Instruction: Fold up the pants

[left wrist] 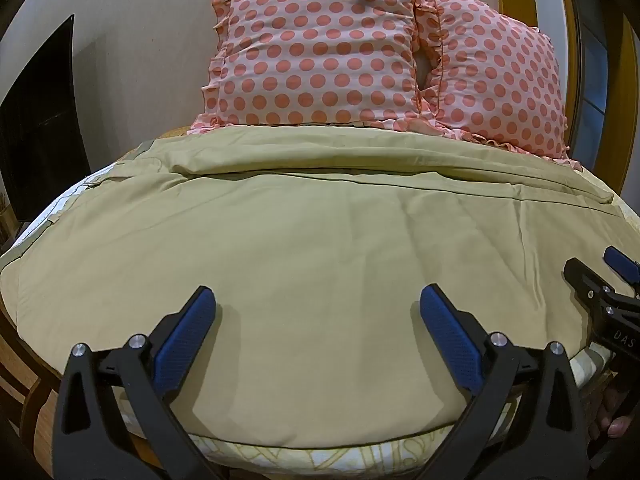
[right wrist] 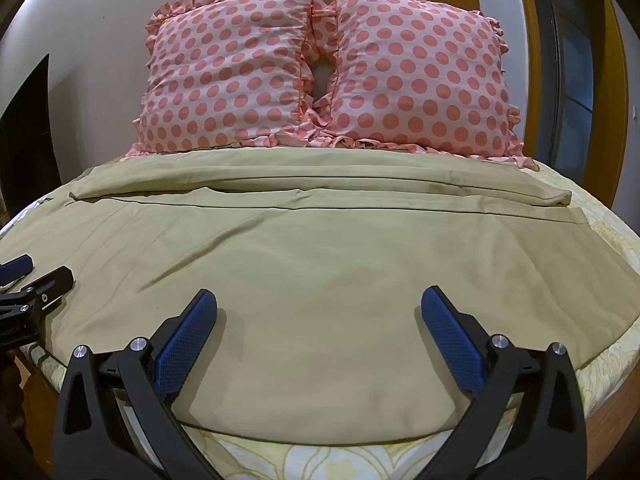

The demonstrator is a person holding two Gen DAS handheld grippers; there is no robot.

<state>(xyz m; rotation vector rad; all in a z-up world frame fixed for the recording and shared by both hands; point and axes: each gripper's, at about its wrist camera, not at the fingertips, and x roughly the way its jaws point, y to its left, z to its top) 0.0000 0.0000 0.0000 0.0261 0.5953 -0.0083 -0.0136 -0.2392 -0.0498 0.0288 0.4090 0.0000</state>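
Observation:
Khaki pants (left wrist: pixel 312 248) lie spread flat across the bed, one leg folded lengthwise over the other; they fill the right wrist view too (right wrist: pixel 320 256). My left gripper (left wrist: pixel 318 306) is open, its blue pads just above the near edge of the pants, holding nothing. My right gripper (right wrist: pixel 319 308) is open in the same way, further right along that near edge. The right gripper shows at the right edge of the left wrist view (left wrist: pixel 600 276). The left gripper shows at the left edge of the right wrist view (right wrist: pixel 36 276).
Two pink polka-dot pillows (left wrist: pixel 320 52) (right wrist: pixel 416 76) lean against the wall behind the pants. The patterned bedsheet (right wrist: pixel 320 456) shows at the near bed edge. A dark panel (left wrist: pixel 40 128) stands at the left, a wooden door frame (right wrist: pixel 536 80) at the right.

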